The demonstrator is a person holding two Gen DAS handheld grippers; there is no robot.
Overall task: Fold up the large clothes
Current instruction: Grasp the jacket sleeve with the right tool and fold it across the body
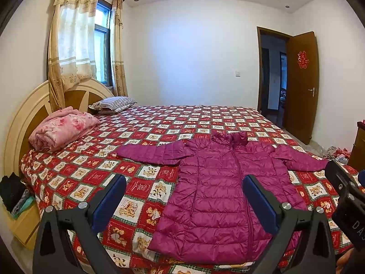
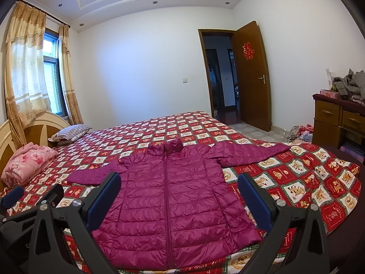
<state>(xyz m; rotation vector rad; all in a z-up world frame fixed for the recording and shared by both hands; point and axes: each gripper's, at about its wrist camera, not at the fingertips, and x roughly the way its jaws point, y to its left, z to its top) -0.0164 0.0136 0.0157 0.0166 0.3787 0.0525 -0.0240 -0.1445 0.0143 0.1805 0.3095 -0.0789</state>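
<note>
Here, a purple jacket (image 2: 168, 196) is laid flat on the bed (image 2: 296, 182), sleeves spread. Both the left gripper (image 1: 183, 196) and right gripper (image 2: 179, 194) are held above it, fingers apart.

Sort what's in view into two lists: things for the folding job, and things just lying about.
For the job:
purple down jacket, spread flat, zipped
left claw, open
right claw, open
bed, the work surface

Lying about:
pink folded quilt
striped pillow
clothes pile on the dresser
</note>
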